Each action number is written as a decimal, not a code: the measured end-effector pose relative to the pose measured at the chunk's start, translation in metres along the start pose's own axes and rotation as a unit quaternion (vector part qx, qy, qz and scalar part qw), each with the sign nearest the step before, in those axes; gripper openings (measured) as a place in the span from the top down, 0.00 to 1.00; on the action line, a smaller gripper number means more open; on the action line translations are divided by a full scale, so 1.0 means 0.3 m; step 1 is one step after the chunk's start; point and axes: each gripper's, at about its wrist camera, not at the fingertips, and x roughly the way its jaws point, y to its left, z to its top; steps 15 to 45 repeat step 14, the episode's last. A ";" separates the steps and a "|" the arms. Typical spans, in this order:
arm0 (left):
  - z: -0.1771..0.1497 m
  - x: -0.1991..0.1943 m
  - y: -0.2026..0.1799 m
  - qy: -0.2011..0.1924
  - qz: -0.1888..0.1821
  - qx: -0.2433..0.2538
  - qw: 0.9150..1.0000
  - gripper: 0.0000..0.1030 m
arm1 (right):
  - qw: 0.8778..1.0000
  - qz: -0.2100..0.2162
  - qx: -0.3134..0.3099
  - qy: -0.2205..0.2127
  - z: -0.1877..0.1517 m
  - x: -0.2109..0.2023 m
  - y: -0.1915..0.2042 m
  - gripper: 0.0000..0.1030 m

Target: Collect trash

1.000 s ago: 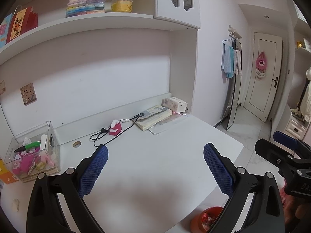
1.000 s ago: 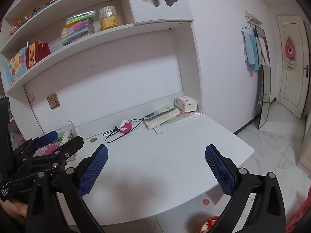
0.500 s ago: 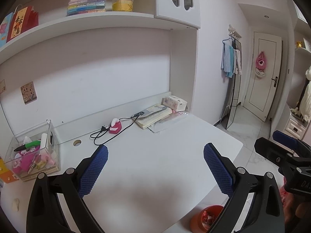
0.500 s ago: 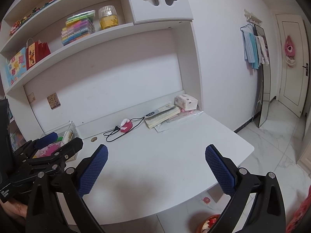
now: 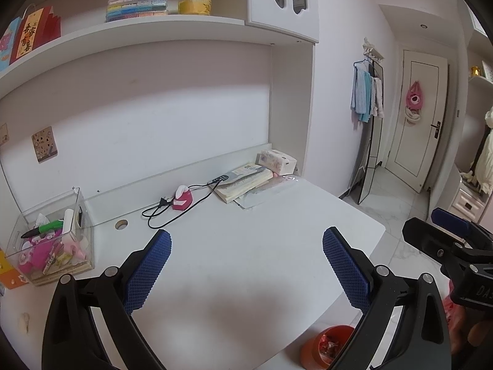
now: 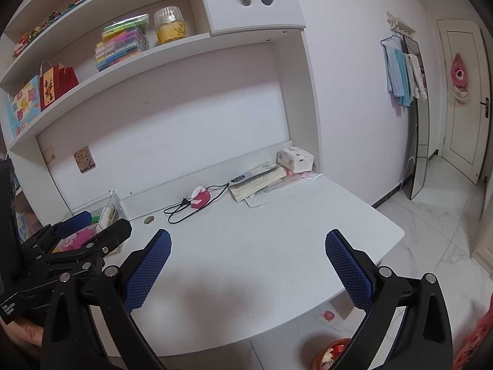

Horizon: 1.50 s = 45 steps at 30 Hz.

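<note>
**Two wrist views, side by side over one desk**

We look forward and slightly down from each gripper, held above the near edge of the white rounded desk [image 5: 246, 265]. Our left view sits left, catching the right gripper [image 5: 446, 234] at its right edge; our right view catches the left gripper [image 6: 89, 231] at its left. Both share the desk, the stacked paper books [image 6: 257, 182] and the white panelled door [image 5: 419, 117].

Left gripper [image 5: 246, 265]: black plastic arms, blue cross-hatched pads [image 5: 146, 273], silver screw heads at the linkage joints. Right gripper [image 6: 248, 266]: same build, black frame, blue textured pads [image 6: 349, 276], silver screws. White lettering on each black body, partly legible. Bare skin of hand [image 6: 26, 333] at frame edge.
</note>
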 end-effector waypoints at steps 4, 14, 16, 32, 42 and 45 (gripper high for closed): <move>0.002 -0.001 -0.006 0.001 -0.002 0.002 1.000 0.06 | 1.000 -0.001 0.003 0.003 0.001 0.007 -0.002 0.05; 0.004 0.011 -0.017 0.007 -0.008 0.006 1.000 0.06 | 1.000 -0.008 0.010 0.010 0.002 0.023 -0.009 0.05; 0.004 0.011 -0.017 0.007 -0.008 0.006 1.000 0.06 | 1.000 -0.008 0.010 0.010 0.002 0.023 -0.009 0.05; 0.004 0.011 -0.017 0.007 -0.008 0.006 1.000 0.06 | 1.000 -0.008 0.010 0.010 0.002 0.023 -0.009 0.05; 0.004 0.011 -0.017 0.007 -0.008 0.006 1.000 0.06 | 1.000 -0.008 0.010 0.010 0.002 0.023 -0.009 0.05; 0.004 0.011 -0.017 0.007 -0.008 0.006 1.000 0.06 | 1.000 -0.008 0.010 0.010 0.002 0.023 -0.009 0.05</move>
